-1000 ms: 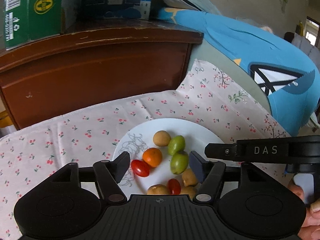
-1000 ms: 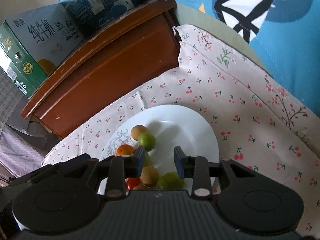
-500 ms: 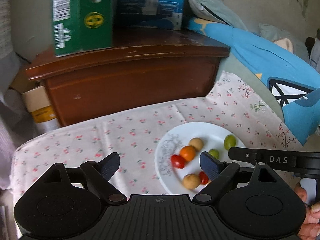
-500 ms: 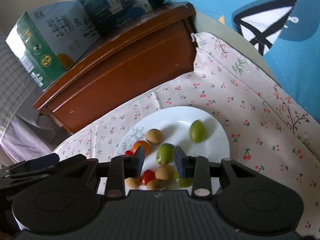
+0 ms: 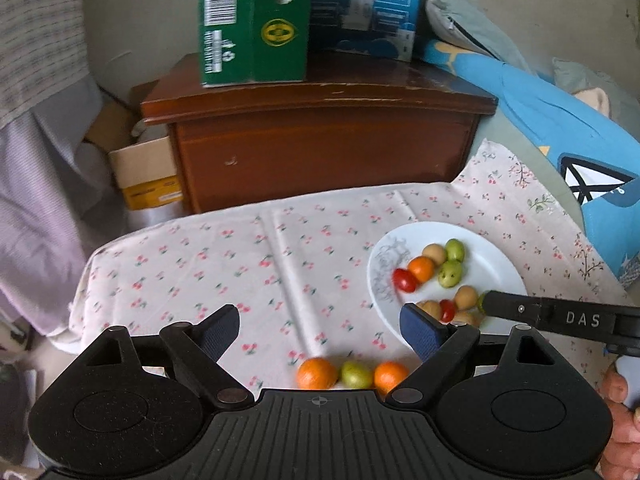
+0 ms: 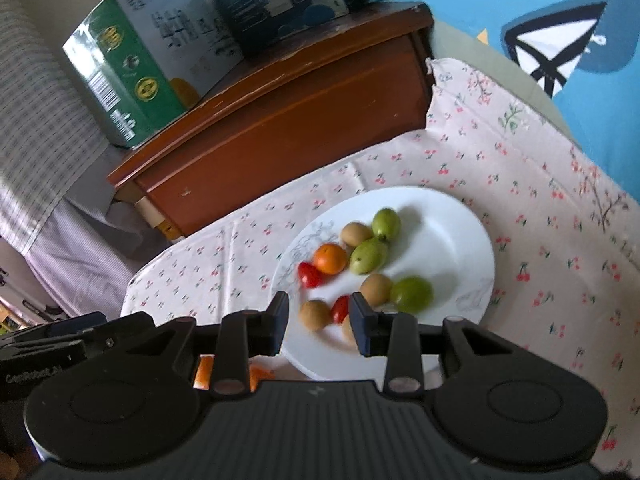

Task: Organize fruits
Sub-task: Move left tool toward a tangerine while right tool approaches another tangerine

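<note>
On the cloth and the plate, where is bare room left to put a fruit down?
The cherry-print cloth is bare from its left edge to the white plate. The plate's right half is free too. Crowded: the plate's left side, and the row of two oranges and a green fruit near the left gripper.

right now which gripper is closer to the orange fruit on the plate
Right. The right gripper hovers over the white plate's near edge, just short of the orange fruit. The left gripper is off the plate, over the cherry-print cloth, left of it.

hidden: oranges behind right gripper | fruit blurred
</note>
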`<move>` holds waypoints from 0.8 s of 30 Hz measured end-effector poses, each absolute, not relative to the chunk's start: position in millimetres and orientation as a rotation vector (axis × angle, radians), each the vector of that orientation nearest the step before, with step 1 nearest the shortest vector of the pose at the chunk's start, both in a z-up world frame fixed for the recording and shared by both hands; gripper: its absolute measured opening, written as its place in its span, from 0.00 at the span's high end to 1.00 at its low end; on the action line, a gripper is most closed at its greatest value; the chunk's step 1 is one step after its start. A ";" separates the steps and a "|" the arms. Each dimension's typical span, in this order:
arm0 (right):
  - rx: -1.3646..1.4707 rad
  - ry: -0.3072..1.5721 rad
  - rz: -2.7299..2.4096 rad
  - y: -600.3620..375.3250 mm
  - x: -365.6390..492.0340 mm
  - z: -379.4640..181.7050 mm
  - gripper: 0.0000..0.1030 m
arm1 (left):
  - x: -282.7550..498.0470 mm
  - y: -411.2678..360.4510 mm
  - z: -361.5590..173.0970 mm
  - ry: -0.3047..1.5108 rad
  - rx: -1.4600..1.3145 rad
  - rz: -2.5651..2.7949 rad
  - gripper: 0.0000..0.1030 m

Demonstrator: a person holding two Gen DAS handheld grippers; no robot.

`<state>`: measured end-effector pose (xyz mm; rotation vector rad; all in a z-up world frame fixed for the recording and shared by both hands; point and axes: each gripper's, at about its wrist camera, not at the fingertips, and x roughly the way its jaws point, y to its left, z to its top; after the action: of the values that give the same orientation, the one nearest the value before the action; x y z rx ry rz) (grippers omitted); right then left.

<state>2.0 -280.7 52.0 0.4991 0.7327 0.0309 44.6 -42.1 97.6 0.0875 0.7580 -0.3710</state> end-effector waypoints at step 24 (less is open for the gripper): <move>0.538 0.876 0.133 -233.6 -14.1 12.8 0.66 | 1.8 -19.7 48.9 0.856 0.167 -0.385 0.14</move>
<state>-14.1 -233.6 12.8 0.5376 0.8760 0.1333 1.8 -19.7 48.9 0.1669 0.8560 -0.3853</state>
